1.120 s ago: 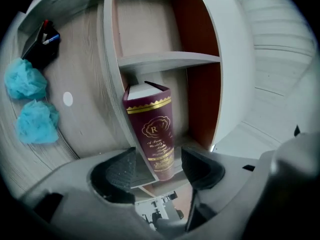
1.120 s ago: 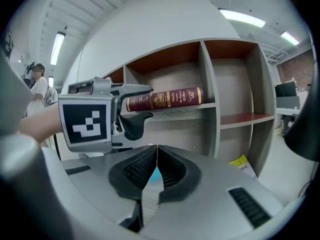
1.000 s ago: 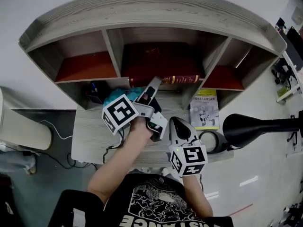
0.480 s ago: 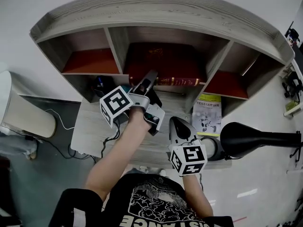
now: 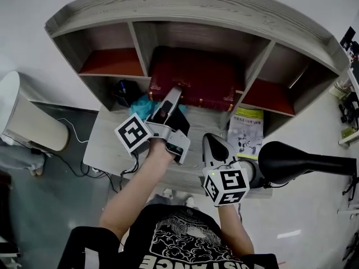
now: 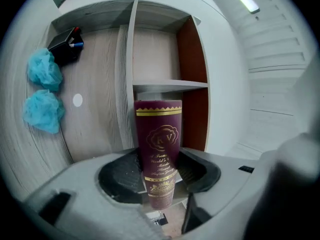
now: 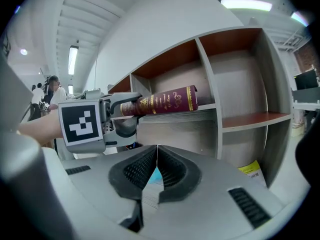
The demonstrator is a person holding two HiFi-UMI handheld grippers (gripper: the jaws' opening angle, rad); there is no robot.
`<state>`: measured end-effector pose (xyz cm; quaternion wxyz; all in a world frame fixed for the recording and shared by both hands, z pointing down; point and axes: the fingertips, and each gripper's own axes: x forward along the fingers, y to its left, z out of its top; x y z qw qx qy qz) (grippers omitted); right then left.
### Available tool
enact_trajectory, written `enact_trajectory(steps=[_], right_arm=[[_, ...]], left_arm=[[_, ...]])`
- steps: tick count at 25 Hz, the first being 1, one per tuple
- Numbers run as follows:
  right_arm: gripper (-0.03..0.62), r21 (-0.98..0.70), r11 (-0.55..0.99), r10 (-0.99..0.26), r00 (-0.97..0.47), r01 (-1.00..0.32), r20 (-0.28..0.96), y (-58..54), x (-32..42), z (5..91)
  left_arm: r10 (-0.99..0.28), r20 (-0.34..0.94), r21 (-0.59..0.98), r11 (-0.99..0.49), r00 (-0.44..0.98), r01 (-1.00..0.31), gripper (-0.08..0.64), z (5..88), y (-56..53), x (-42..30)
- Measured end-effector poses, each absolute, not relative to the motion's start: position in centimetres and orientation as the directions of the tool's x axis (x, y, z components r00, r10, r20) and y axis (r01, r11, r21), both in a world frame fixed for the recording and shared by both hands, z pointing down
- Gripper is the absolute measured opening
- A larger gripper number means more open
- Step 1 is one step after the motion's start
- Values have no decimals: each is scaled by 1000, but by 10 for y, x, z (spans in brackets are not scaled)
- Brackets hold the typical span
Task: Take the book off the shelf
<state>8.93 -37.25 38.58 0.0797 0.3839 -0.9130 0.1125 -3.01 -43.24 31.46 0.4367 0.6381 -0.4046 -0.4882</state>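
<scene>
Grasp step: left gripper (image 6: 159, 176) jaws closing on the book (image 6: 158, 129) still on shelf (image 5: 141, 46). Right gripper (image 7: 156, 174) closed, empty. Next: firm grip, pull out.

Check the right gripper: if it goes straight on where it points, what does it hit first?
Likely the teal puff, seen just past the shut tongs of the right gripper; depth is unclear.

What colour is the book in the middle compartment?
The book is dark maroon with gold lettering and bands, clearest in the left gripper view.
</scene>
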Motion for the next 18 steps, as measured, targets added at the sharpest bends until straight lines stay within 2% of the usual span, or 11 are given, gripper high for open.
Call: enact_trajectory(steps=[7,15,18], right_arm=[[17,-151,710,-656,-724,-688,214,-344,101,384],[17,-141,711,-651,-721,-688,236,-360,124,371],[17,-128,709,-664,-718,-693,209,-345,129,373]], left_arm=[[-931,-335,931,-351,146,-103,205,318,-379,-21],[-937,-340,936,-346,78,-68,206,315,-365,-19],[-934,-351,931,-355,67,-85,206,324,-335,-20]])
